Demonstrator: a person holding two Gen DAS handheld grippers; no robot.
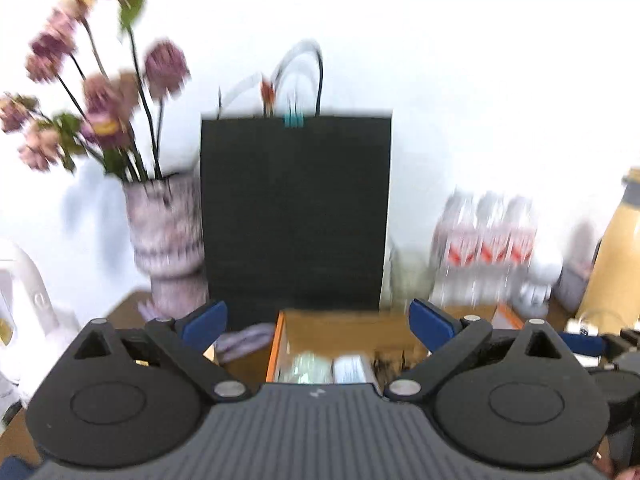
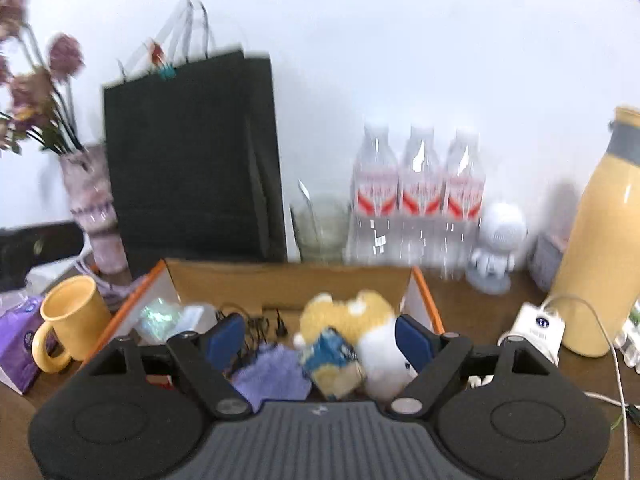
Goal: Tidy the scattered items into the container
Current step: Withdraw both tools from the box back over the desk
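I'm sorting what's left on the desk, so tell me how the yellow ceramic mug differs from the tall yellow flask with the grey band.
The yellow ceramic mug is short, open-topped and has a side handle; the tall yellow flask is much taller, narrows to a grey-banded neck, and no handle shows. The mug stands left of the cardboard box, the flask far right. Both are yellow, upright and outside the box.

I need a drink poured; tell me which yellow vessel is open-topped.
The mug, left of the box; the flask on the right is capped.
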